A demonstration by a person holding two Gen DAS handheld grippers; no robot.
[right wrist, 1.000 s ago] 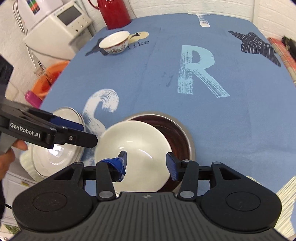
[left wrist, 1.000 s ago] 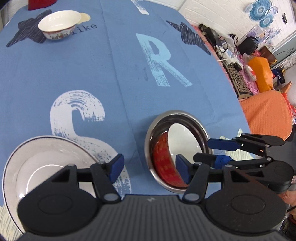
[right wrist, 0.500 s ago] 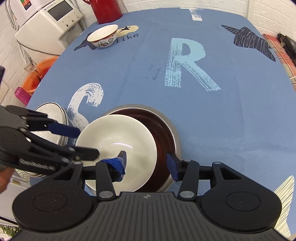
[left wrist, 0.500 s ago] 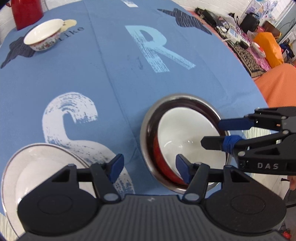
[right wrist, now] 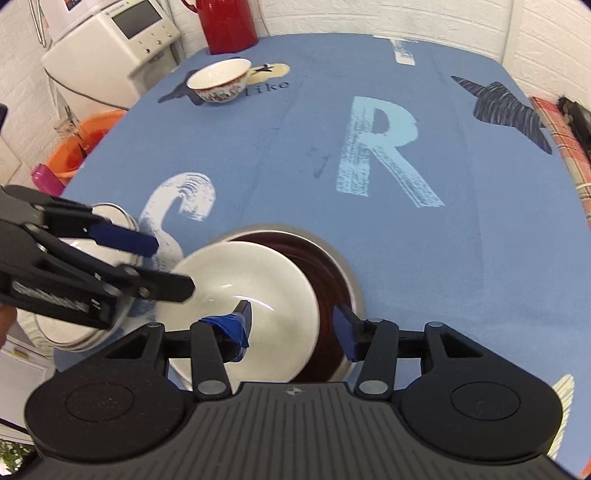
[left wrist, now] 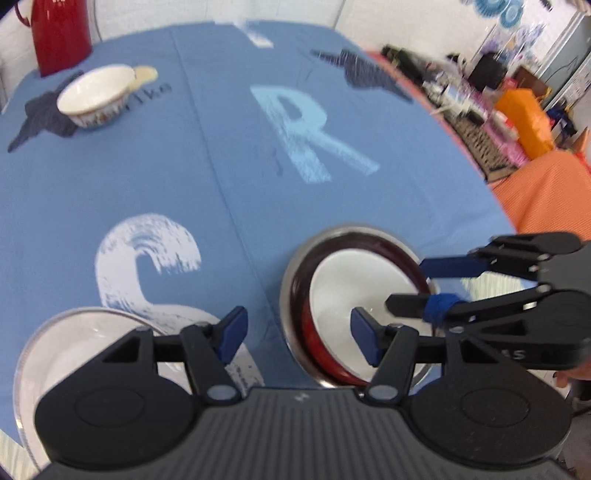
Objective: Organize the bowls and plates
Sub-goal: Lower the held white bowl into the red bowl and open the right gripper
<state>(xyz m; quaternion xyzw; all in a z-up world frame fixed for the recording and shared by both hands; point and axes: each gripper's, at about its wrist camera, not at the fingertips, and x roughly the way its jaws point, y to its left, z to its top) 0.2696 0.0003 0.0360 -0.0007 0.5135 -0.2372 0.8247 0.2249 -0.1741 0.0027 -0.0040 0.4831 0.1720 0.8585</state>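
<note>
Since a second ago both cameras have pulled back and risen, and the red-sided bowl (left wrist: 354,314), then tipped steeply on edge, now lies much flatter inside the steel basin (left wrist: 295,280), though it leans toward one wall and is not yet level. Going left to right in the left wrist view: the white plate (left wrist: 74,350) sits at the near left corner of the blue tablecloth (left wrist: 229,166), and I cannot tell whether it is one plate or a stack; the left gripper (left wrist: 297,334) stands wide and empty between the plate and the basin; the right gripper (left wrist: 413,286) reaches in over the bowl, its fingers apart and one lying over the white interior, with nothing visibly clamped between them. Far back on the left the patterned bowl (left wrist: 92,98) stands alone beside the red jug (left wrist: 61,35), well apart from the rest. My count is two bowls, one basin and at least one plate. Judging by this, one bowl is nested and nearly settled, while the patterned bowl remains to be fetched and stacked, and the plate may stay where it is.
</note>
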